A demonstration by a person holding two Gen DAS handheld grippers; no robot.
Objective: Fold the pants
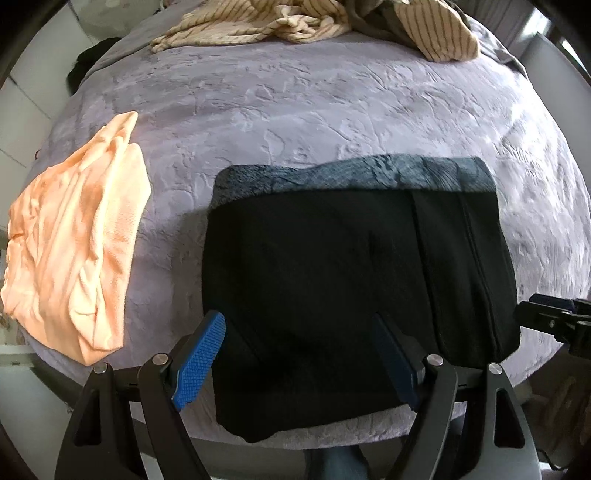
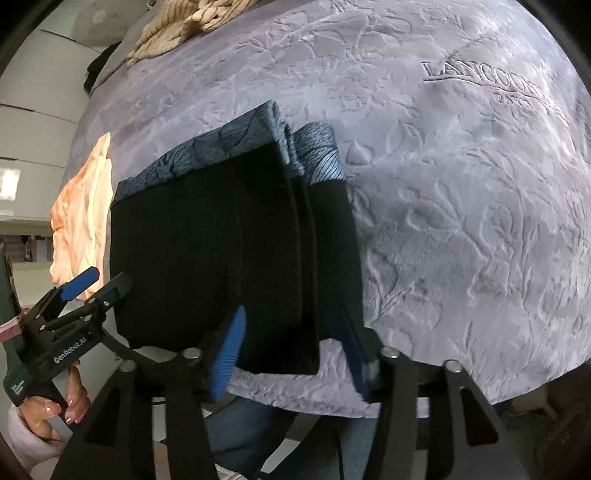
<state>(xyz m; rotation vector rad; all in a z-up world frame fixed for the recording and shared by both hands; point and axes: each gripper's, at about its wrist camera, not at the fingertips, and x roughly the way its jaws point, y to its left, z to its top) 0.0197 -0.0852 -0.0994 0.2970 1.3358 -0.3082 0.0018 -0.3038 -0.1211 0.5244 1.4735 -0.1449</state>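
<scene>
The black pants (image 1: 332,280) lie folded in a compact rectangle near the front edge of the bed, with a blue-grey patterned band (image 1: 369,173) along the far edge. They also show in the right wrist view (image 2: 221,251), with stacked layers at the right side. My left gripper (image 1: 299,332) is open, its blue fingers spread just above the pants' near part, holding nothing. My right gripper (image 2: 291,325) is open over the near right corner of the folded pants, empty. The left gripper also shows in the right wrist view (image 2: 99,278), at the pants' left edge.
A peach garment (image 1: 77,236) lies crumpled left of the pants. A striped beige cloth (image 1: 295,22) is heaped at the far end of the bed. The grey embossed blanket (image 2: 461,221) covers the bed, whose front edge is just below the pants.
</scene>
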